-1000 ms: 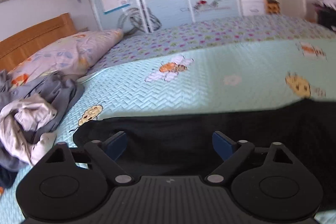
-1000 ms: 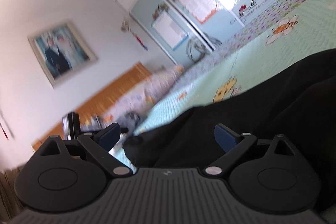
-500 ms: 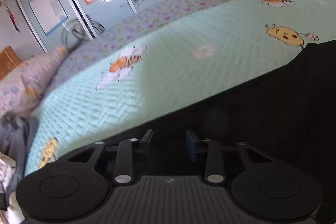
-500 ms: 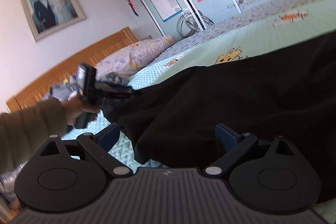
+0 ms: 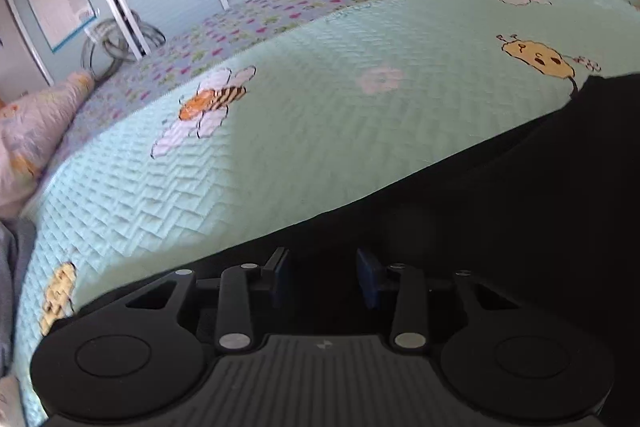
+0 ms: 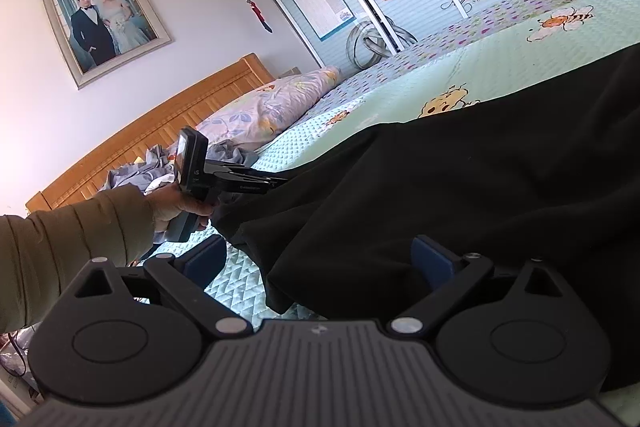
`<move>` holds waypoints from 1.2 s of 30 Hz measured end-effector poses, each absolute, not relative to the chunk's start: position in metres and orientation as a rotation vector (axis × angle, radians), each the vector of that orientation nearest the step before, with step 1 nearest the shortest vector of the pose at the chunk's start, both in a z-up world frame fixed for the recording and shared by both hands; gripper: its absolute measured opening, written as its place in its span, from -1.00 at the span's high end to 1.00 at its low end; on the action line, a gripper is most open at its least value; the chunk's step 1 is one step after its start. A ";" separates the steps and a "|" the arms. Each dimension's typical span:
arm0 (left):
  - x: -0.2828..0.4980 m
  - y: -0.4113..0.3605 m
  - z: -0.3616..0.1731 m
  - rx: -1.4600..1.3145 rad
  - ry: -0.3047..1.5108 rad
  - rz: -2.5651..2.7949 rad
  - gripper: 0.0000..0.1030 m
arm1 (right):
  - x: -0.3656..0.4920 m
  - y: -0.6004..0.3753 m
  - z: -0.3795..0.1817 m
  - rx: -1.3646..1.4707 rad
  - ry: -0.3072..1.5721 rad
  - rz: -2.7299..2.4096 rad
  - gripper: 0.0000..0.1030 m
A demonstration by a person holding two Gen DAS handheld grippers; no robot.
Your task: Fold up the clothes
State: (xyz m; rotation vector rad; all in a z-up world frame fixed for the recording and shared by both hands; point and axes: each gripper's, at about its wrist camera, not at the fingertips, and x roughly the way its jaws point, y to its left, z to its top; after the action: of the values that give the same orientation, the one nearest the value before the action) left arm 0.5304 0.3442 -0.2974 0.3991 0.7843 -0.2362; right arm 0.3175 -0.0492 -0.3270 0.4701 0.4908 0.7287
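Nearby, clothes heap (image 6: 140, 173) beside pillow (image 6: 268, 111)

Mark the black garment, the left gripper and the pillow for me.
black garment (image 6: 480, 179), right wrist view, middle of the cloth.
left gripper (image 5: 322, 273), left wrist view, midway between fingertips.
pillow (image 6: 272, 107), right wrist view, middle of its patterned cover.

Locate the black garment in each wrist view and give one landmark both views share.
Left wrist: black garment fills the lower right, running under the left gripper.
Right wrist: black garment crosses centre to right.
Shared landmark: orange bee print on the green quilt.
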 end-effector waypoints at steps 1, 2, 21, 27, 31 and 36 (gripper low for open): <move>0.531 0.343 -0.297 0.392 0.798 -0.243 1.00 | 0.317 -0.048 -0.327 0.467 0.491 0.728 -0.92; 0.530 0.337 -0.298 0.421 0.800 -0.239 1.00 | 0.317 -0.048 -0.327 0.464 0.491 0.727 -0.92; 0.512 0.344 -0.275 0.434 0.722 -0.038 -0.31 | 0.320 -0.050 -0.328 0.486 0.498 0.736 -0.92; 0.502 0.355 -0.291 0.424 0.737 -0.071 -0.33 | 0.319 -0.050 -0.328 0.481 0.498 0.736 -0.92; 0.519 0.354 -0.294 0.410 0.742 -0.094 -0.25 | 0.319 -0.050 -0.328 0.484 0.499 0.737 -0.92; 0.535 0.352 -0.297 0.399 0.796 -0.202 0.31 | 0.320 -0.051 -0.328 0.488 0.500 0.739 -0.92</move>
State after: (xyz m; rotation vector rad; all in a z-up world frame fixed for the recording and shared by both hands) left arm 0.5348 0.3518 -0.2972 0.3992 0.7961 -0.2019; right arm 0.3198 -0.0510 -0.3281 0.4877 0.4997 0.7390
